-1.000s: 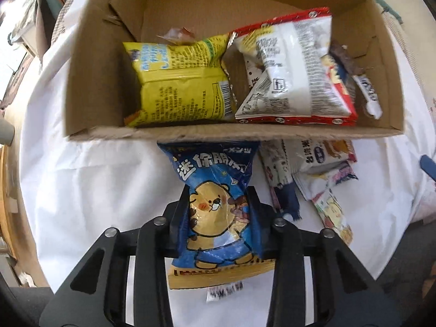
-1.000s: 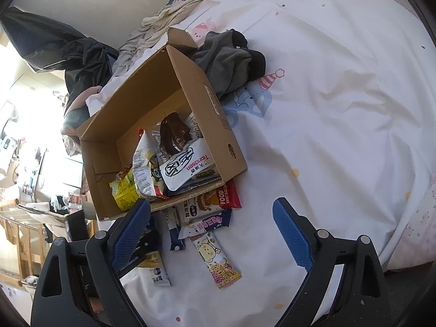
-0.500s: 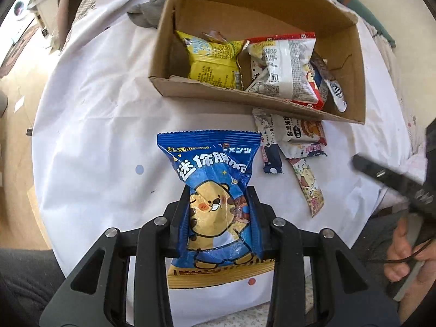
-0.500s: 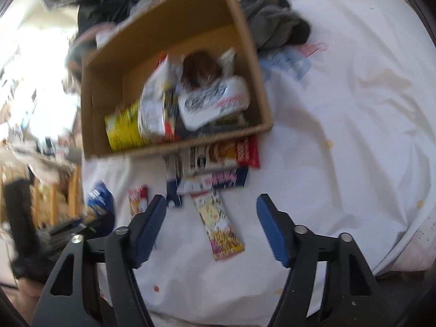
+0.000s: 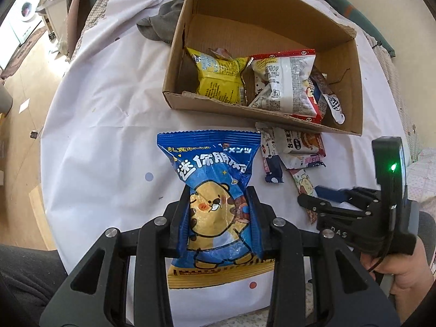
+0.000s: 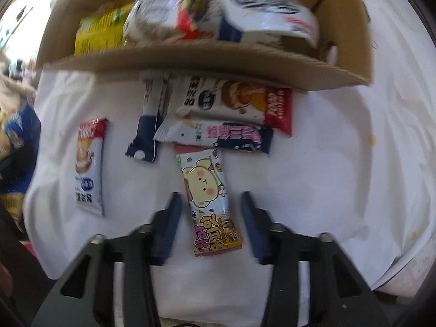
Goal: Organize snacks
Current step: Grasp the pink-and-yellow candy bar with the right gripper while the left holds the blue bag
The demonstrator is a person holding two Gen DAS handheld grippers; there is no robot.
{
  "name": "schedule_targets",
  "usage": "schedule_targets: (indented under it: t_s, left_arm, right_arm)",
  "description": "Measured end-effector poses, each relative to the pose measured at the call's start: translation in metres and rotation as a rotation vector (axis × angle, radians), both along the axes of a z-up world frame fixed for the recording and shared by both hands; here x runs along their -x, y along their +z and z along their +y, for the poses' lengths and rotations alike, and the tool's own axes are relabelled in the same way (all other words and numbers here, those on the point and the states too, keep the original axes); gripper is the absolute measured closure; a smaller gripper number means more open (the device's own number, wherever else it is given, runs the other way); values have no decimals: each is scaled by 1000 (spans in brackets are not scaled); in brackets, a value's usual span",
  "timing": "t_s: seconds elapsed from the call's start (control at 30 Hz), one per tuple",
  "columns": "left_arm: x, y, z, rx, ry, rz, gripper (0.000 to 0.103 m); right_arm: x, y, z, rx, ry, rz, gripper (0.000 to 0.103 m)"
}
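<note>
The long pastel snack stick printed with a cream bear [image 6: 208, 196] lay on the white sheet between the right gripper [image 6: 209, 218]'s blue fingers [image 6: 252, 220], whose jaws were closing on it, apparently not yet touching in the blurred view; a second ago they had stood wide, well above. That suggested the pick had begun. The left gripper [image 5: 218, 218] clamped the blue foil cartoon-bear bag [image 5: 215, 199], marked "迷你朋", short of the open cardboard box [image 5: 357, 81] beyond its fingertips.

Home bedroom, patterned bedsheet [image 5: 109, 103], crumpled clothes [image 5: 160, 27], washing machine [image 5: 26, 13] beyond
</note>
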State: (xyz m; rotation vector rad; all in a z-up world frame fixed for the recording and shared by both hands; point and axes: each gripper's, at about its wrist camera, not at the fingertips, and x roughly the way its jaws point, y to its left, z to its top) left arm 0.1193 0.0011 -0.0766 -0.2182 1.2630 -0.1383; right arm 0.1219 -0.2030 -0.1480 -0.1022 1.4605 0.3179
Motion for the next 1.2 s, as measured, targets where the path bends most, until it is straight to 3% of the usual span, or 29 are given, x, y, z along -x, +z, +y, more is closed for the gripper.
schedule_targets:
  t_s: [0.3,0.5,0.77,1.07,1.2]
  left_arm:
    - [-1,-4,4,-12,18,11,71]
    - [0,-6,3,-19,30,3,71]
    - [5,14,2,-76,26,-119,71]
    - [-7,54,10,-51,64,-265,71]
    - [-26,74,11,-39,54,-294,71]
  right_arm:
    - [33,12,7,-120,53,33,75]
    - [41,36,22,-230,80,-2,75]
    - [25,70,17,-349,48,-120,75]
    - [5,120,-27,-550,-127,-338,75]
    - [-11,139,-50,-535,-225,-452,75]
